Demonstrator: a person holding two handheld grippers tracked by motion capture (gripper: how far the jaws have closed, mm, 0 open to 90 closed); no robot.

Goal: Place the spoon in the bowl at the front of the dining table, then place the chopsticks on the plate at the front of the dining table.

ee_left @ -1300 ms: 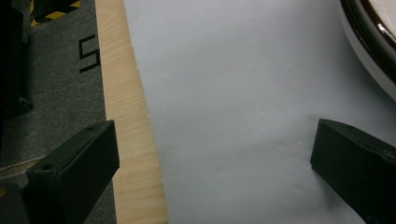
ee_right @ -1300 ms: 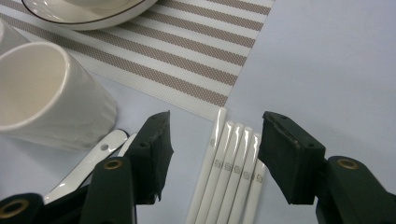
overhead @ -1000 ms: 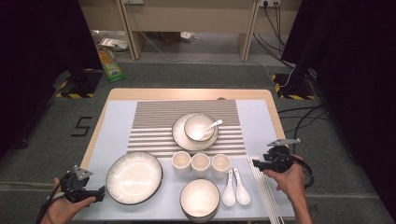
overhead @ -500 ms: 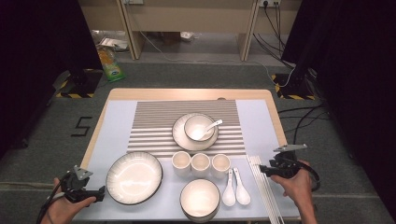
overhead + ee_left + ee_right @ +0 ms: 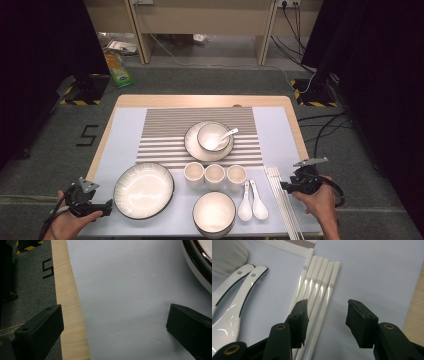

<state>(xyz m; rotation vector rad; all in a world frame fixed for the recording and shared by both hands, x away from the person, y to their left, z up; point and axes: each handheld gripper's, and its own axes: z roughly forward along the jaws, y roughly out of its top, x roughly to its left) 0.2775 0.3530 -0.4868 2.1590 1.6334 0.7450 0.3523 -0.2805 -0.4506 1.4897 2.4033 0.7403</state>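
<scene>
Grey carpet floor point(image 5: 165, 82), dark curtains point(image 5: 40, 60)

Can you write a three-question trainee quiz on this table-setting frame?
1. True or false: the right claw is shut on the white chopsticks.
2. How many small cups stand in the row between the striped mat and the front bowl?
3. Which lies nearest the left claw: A) the large plate, B) the two spoons, C) the chopsticks?

Key: 1 false, it is open above them; 2 three; 3 A.
</scene>
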